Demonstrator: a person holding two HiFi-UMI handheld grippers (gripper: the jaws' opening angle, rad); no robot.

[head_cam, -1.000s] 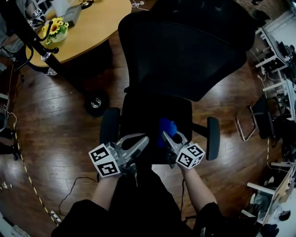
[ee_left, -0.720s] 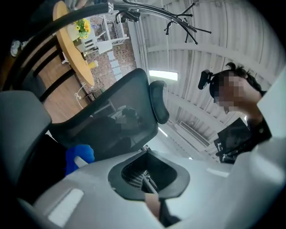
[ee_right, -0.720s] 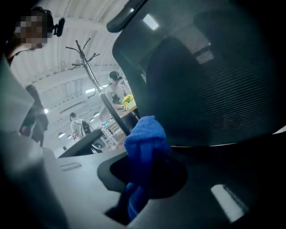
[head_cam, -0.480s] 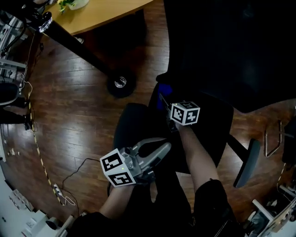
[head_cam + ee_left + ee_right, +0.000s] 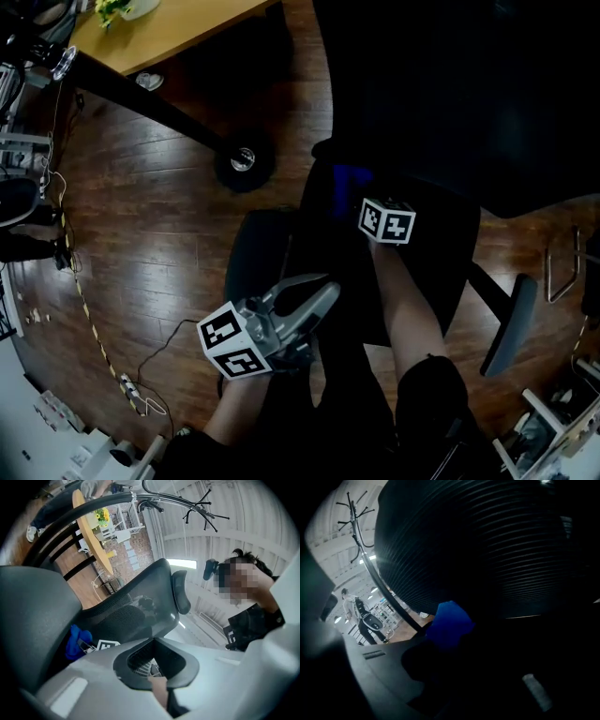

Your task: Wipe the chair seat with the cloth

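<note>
Nearest, the left tongs [image 5: 319, 292] hang off the near left corner of the chair seat [image 5: 441, 258], just beside the padded armrest [image 5: 251, 255]. Their jaws stand apart with nothing between them. Further along, over the middle of the seat, the right tongs [image 5: 364, 199] are clamped on the cloth [image 5: 352, 180]. The cloth is a bright blue, soft-looking lump, bunched up and sticking out past the jaw tips. It sits at the seat's far left part. Whether it presses on the seat is too dark to tell. Just beyond the seat rises the black ribbed backrest [image 5: 450, 84]. Far off to the seat's left, across the dark wooden floor [image 5: 141, 225], stands a pale wooden surface [image 5: 178, 28] with yellow flowers [image 5: 100, 515] on it.
</note>
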